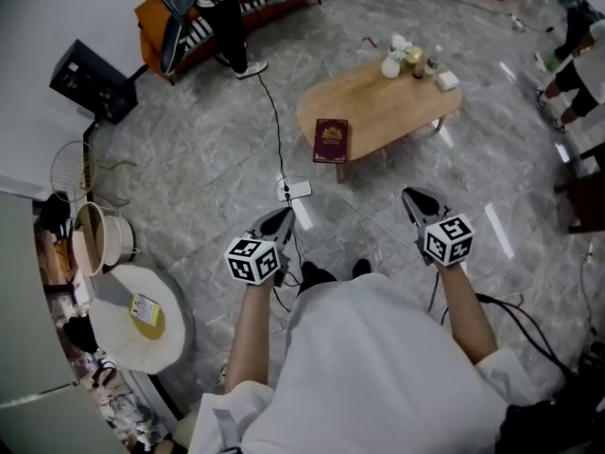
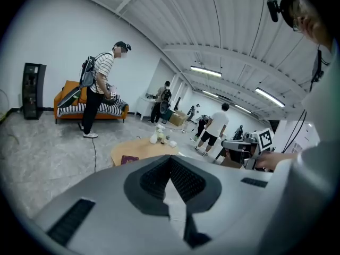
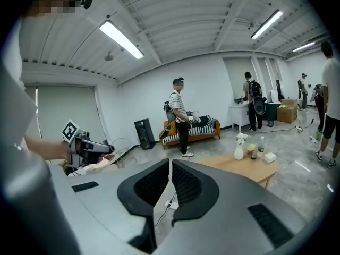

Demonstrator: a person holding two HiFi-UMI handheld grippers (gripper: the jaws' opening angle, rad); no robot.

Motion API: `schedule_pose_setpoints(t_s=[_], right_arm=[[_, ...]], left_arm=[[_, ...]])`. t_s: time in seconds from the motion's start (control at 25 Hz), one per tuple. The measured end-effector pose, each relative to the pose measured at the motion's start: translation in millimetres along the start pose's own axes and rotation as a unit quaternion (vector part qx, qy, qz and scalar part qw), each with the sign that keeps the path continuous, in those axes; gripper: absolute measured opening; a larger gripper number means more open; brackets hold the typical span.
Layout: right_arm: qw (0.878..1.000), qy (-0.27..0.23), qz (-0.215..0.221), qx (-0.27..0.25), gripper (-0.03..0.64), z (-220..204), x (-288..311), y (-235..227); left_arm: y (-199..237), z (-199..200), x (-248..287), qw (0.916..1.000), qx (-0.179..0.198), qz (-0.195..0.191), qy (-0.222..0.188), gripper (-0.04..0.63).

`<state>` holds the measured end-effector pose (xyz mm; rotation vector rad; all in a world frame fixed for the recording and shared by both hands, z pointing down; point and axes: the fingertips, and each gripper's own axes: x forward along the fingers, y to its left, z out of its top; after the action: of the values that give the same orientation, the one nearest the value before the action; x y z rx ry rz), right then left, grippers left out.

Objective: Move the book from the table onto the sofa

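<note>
The left tongs (image 1: 282, 218) are pressed together with nothing between them, and the right tongs (image 1: 421, 201) are likewise pressed together and empty; the two gripper views each show the ribbed black pads meeting at the tips. Both are held out in front of the person in a white shirt, above the grey marbled floor (image 1: 189, 159) and well apart from the low oval light-wood counter (image 1: 378, 102) ahead. The dark red book with a gold ornament on its cover (image 1: 331, 141) lies closed and flat, cover up, at the counter's near left edge, untouched. At the counter's far end stand a white vase with pale flowers (image 1: 391, 62), a small clear bottle (image 1: 433, 60) and a white box (image 1: 447, 80), grouped near one another. On the floor between the tongs and the counter lies a white power strip (image 1: 295, 190) with a black cable running away from it. The orange sofa with striped cushions (image 1: 145, 19) sits against the far wall, beyond the counter, and a person in a striped shirt (image 1: 222, 17) stands just in front of it. A black tower speaker (image 1: 90, 81) stands to the sofa's left.
</note>
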<state>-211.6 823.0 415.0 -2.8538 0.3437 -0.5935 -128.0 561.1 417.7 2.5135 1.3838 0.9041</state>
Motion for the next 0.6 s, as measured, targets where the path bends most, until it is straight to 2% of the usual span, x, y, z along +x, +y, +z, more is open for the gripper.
schedule_pose_setpoints(t_s=[0.24,0.4,0.6], right_arm=[[1.0,0.013,-0.004,0.023,0.043,-22,2,-5],[0.999,0.019,-0.012,0.035,0.043,-29,12,-8],[0.998,0.026,-0.027,0.044,0.043,-30,35,-11]], left_arm=[[9,-12,-6,0.9994,-0.028,0.022,-0.002,0.002],[21,-14,1,0.9994,-0.027,0.02,0.012,0.002],[53,1,19,0.9994,-0.032,0.01,0.011,0.002]])
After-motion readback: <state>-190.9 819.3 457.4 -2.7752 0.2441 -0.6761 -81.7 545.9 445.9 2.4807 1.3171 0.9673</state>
